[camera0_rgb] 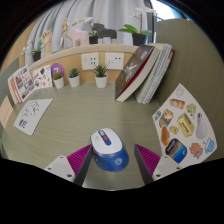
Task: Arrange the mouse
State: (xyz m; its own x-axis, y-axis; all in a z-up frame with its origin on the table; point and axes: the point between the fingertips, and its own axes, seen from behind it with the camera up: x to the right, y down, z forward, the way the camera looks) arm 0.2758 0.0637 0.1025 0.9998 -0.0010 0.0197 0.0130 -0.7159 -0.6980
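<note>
**Mouse between the tongs, bench survey**

Gripper view: we found the tongs spread wide, the mouse resting on the bench between their pink pads, a gap showing at either side. The mouse was white on top with a blue rim. Beyond it we noted three small potted plants along a low shelf, books leaning to the right of them, a printed sheet right of the tongs, and a paper to the left.
</note>
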